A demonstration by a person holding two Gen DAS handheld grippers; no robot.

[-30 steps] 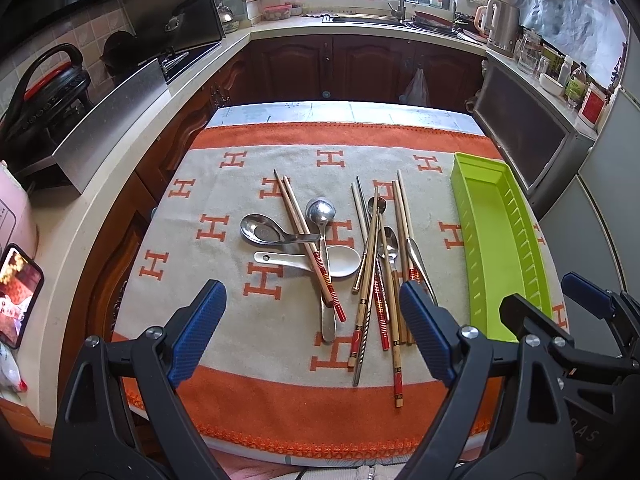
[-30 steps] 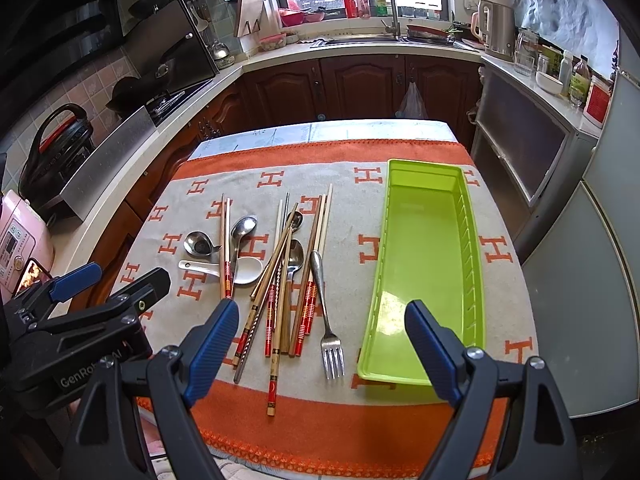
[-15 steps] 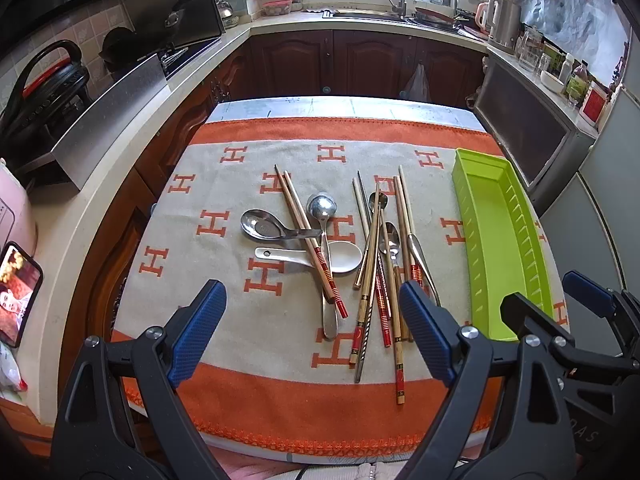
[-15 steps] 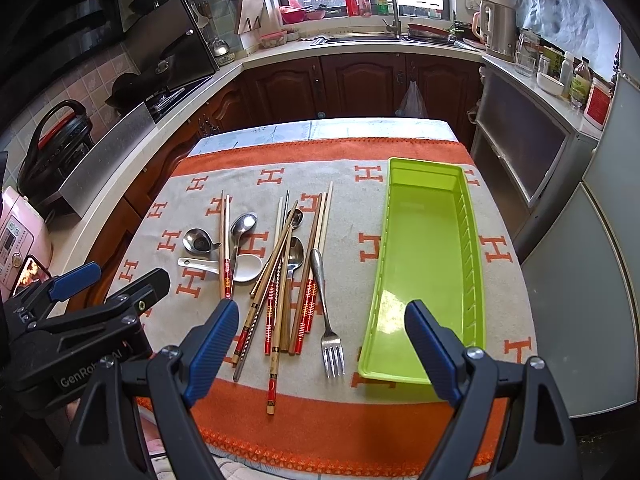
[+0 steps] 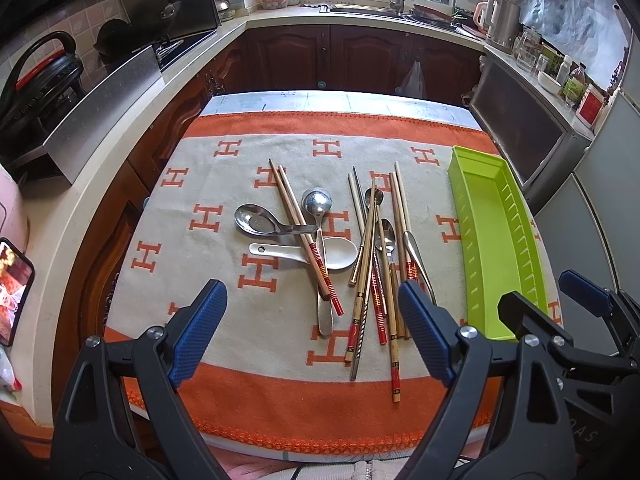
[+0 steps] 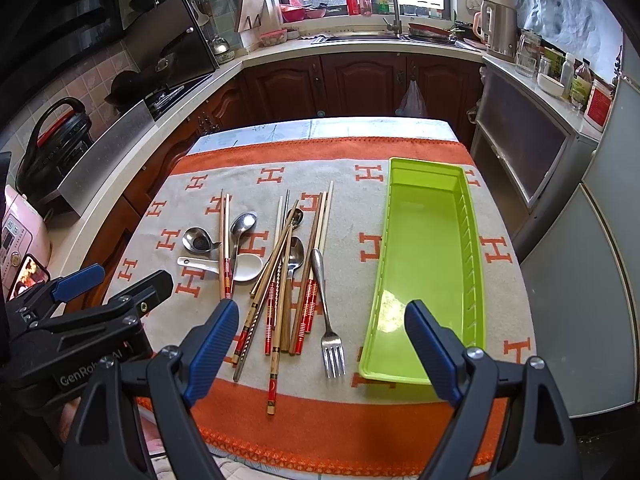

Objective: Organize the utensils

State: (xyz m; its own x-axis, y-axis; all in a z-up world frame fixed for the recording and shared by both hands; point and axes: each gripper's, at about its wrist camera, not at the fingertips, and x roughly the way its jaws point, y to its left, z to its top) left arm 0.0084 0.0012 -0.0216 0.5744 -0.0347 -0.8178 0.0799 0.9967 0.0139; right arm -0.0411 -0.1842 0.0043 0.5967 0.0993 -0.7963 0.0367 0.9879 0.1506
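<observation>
Both tools hung above the near edge of the table, each with its two fingers spread wide apart and gripping nothing: the left tool (image 5: 312, 328) over the jumble of utensils, the right tool (image 6: 320, 344) between the fork and the tray. Their fingers (image 6: 212, 344) were black plastic faced with ribbed blue pads. A woven beige cloth (image 5: 224, 184) with orange H motifs and orange borders covered the table. On it lay a loose, overlapping heap: slim wooden chopsticks (image 5: 362, 280) banded in red near their thick ends, polished steel spoons (image 5: 318, 204) with oval bowls, a glossy white ceramic soup spoon (image 5: 336, 254) and a steel fork (image 6: 326, 312) with its tines toward the camera. Just right of the heap sat a long, rectangular lime-green plastic tray (image 6: 424, 240), smooth-floored, with ribbed slots along its right wall.
</observation>
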